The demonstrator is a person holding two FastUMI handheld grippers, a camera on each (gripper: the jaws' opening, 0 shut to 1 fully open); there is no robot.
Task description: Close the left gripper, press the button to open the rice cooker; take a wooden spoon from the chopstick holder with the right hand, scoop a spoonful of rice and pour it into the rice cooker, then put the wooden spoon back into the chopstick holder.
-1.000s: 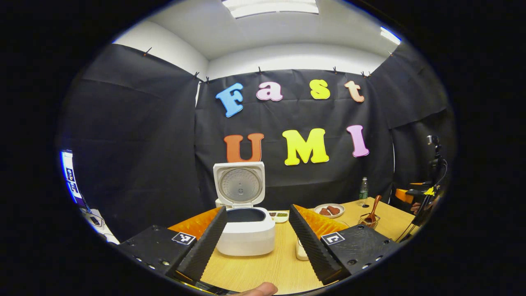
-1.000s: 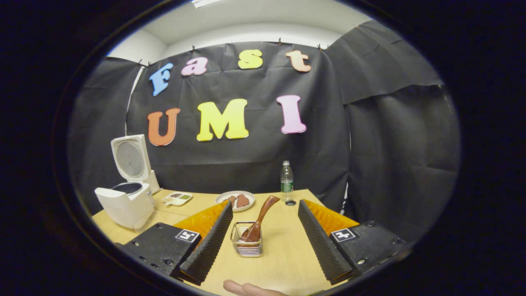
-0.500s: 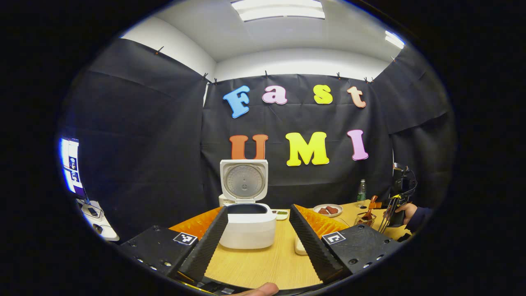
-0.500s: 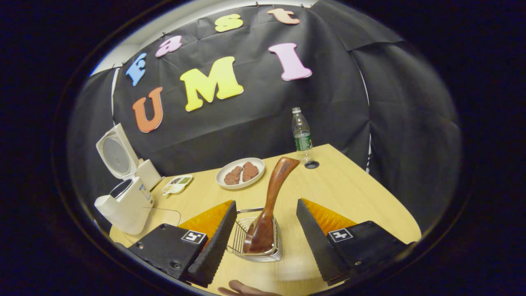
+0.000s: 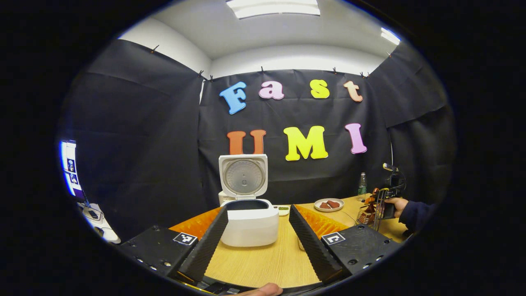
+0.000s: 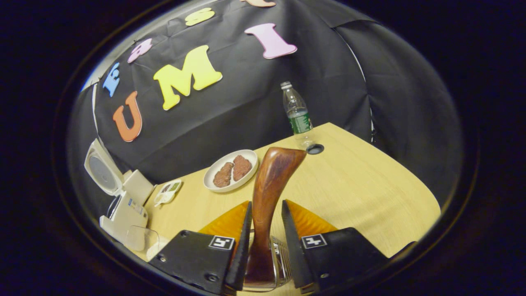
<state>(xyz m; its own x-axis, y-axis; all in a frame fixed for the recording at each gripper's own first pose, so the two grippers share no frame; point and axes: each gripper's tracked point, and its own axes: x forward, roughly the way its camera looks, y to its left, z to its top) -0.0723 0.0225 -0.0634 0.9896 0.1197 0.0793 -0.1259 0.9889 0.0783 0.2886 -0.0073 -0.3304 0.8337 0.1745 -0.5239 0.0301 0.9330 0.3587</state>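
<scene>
The white rice cooker point(image 5: 249, 224) stands on the wooden table point(image 5: 263, 263) with its lid point(image 5: 243, 176) up, straight ahead of my open left gripper point(image 5: 258, 246), which holds nothing. In the right gripper view the brown wooden spoon point(image 6: 269, 185) stands in the wire chopstick holder point(image 6: 280, 259). My right gripper point(image 6: 266, 203) has its jaws narrowed closely around the spoon's handle; the left finger point(image 6: 243, 250) is at the handle, and a thin gap shows by the right finger point(image 6: 292, 250). In the left gripper view that gripper point(image 5: 384, 203) hangs over the holder point(image 5: 365, 216), held by a hand.
A plate point(image 6: 230, 169) with two brown pieces sits behind the spoon, and a plastic bottle point(image 6: 298, 117) stands at the table's far edge. A small dish point(image 6: 166, 192) and a pale container point(image 6: 139, 238) lie near the open cooker point(image 6: 123, 205). A dark sleeve point(image 5: 416, 213) reaches in.
My right gripper has come down over the chopstick holder and its jaws have closed in around the spoon's handle. The left gripper has hardly moved and stays open.
</scene>
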